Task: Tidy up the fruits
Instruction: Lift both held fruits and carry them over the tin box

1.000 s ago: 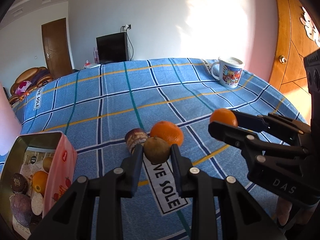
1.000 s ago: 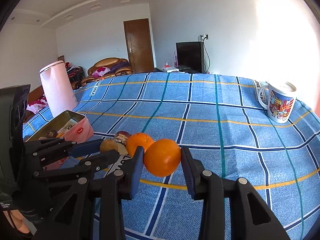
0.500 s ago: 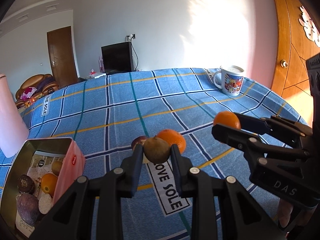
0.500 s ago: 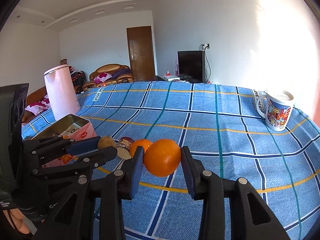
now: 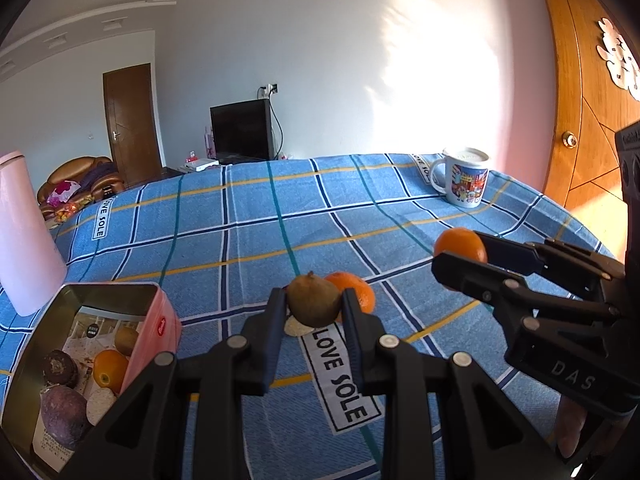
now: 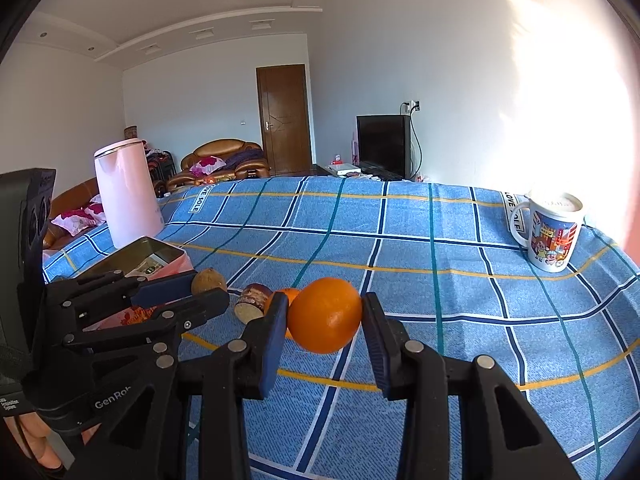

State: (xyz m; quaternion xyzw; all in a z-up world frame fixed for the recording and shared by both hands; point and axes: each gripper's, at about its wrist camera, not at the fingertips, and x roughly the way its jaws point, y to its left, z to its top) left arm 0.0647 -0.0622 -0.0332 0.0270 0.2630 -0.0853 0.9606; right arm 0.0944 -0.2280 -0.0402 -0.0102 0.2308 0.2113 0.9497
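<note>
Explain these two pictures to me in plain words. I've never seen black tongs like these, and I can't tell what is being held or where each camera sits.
There is no robot here. A person holds a two-finger gripper in each hand, and a fisheye camera on each looks forward along its fingers.

In the left camera's picture, the left gripper is shut on a brown fruit. In the right camera's picture, the right gripper is shut on an orange. Each gripper also shows from the side in the other's picture.

On the blue checked cloth lie a second orange and a cut dark fruit. An open pink tin already holds several fruits. A pink jug and a printed mug also stand there.
</note>
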